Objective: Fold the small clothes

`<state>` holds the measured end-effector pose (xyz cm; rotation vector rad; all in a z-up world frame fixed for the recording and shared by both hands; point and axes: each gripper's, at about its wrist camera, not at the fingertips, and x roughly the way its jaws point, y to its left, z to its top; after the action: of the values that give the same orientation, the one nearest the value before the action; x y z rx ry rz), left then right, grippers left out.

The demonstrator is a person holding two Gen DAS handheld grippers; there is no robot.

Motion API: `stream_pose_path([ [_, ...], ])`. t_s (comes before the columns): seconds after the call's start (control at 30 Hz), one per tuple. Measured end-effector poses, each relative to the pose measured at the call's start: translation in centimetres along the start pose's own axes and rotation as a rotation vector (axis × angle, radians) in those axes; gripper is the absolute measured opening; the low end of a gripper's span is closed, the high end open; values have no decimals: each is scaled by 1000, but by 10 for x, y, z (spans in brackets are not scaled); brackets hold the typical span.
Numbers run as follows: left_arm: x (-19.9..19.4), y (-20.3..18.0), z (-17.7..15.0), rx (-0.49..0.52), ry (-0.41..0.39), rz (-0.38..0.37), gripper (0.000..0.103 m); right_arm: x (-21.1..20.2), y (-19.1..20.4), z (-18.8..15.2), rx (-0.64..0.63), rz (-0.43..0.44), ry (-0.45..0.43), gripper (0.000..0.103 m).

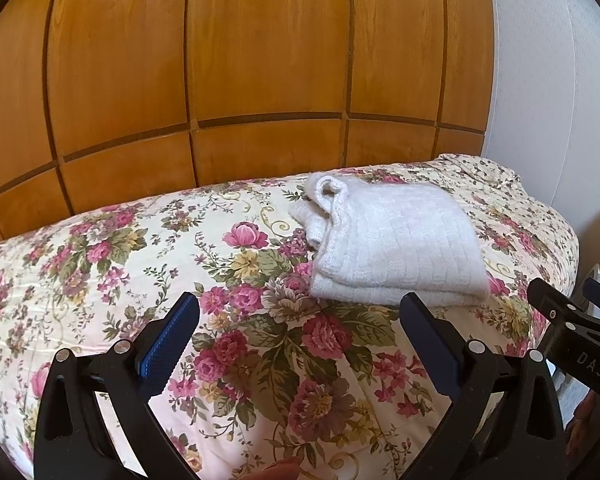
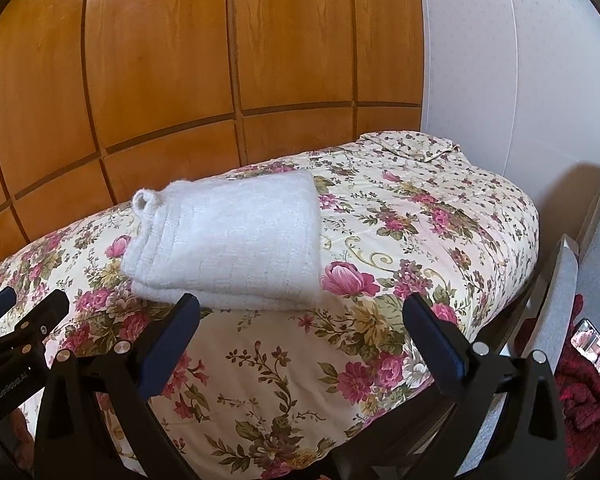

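A: Item one?
B: White knit garment [image 1: 392, 240], folded into a layered rectangle on the floral quilt [image 1: 260, 360]; a loose loop of cloth pokes out at its 11 o'clock corner. Folding looks finished, bar tidying that.

A: Tools?
B: Left gripper [image 1: 300, 340] spread wide, empty, garment at its 1 o'clock. Right gripper [image 2: 300, 340] spread wide, empty, garment at its 11 o'clock.

A: Surroundings?
B: Wooden panelled wall [image 2: 180, 80] behind; grey chair [image 2: 572, 300] at 3 o'clock. Nothing blocks the approach.
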<state>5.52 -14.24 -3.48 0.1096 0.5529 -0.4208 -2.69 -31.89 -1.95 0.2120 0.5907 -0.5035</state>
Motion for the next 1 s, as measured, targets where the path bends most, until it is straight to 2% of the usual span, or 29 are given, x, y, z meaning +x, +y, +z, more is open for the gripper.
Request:
stream_pose_path([
  [1.0,1,-2,-2,7,13,15,99,5,-2,-2,3,13,23,101],
])
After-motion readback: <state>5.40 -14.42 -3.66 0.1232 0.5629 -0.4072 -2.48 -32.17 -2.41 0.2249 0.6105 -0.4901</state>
